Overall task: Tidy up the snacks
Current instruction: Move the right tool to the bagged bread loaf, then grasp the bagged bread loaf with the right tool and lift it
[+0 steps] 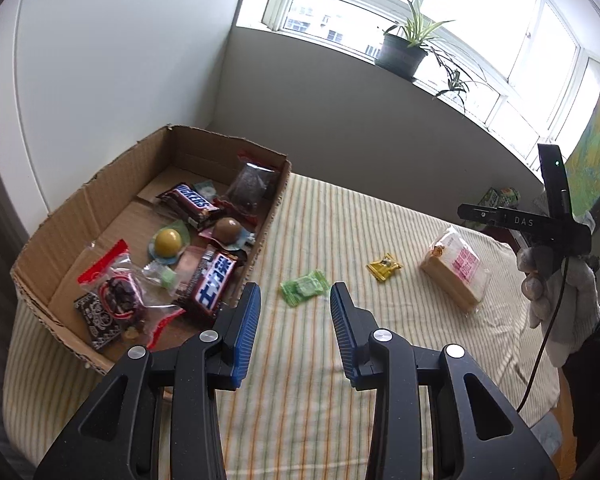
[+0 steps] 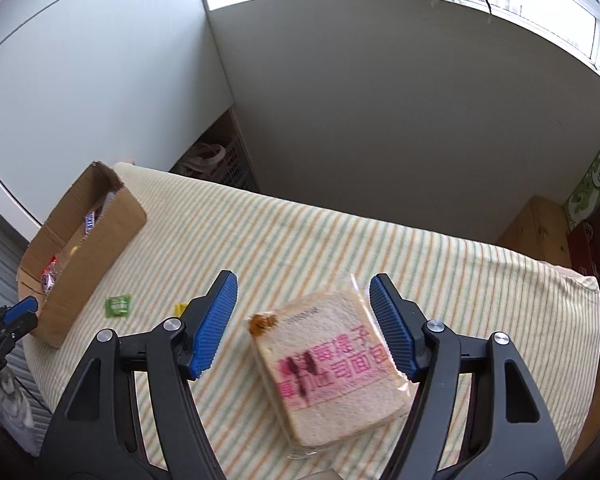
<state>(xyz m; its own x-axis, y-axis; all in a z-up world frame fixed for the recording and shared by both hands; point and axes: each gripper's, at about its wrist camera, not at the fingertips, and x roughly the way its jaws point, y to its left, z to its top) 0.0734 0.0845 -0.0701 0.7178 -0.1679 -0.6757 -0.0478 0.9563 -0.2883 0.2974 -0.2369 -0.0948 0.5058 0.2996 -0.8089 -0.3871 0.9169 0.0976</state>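
Observation:
A cardboard box [image 1: 60, 236] at the table's left holds several snacks, among them Snickers bars [image 1: 192, 202]. A green packet [image 1: 304, 287], a yellow packet [image 1: 384, 266] and a wrapped bread pack [image 1: 458, 270] lie on the striped cloth. My left gripper [image 1: 295, 298] is open and empty, just in front of the green packet. My right gripper [image 2: 304, 292] is open above the bread pack [image 2: 332, 364], which lies between and below its fingers. The box [image 2: 88, 256] and green packet [image 2: 118, 305] show at left in the right wrist view.
The striped cloth [image 1: 340, 216] covers the table. A wall and a windowsill with a potted plant [image 1: 404, 46] stand behind. A green carton [image 2: 592, 188] and wooden furniture [image 2: 536, 224] are at the right. The gloved right hand [image 1: 556, 276] is at the table's right edge.

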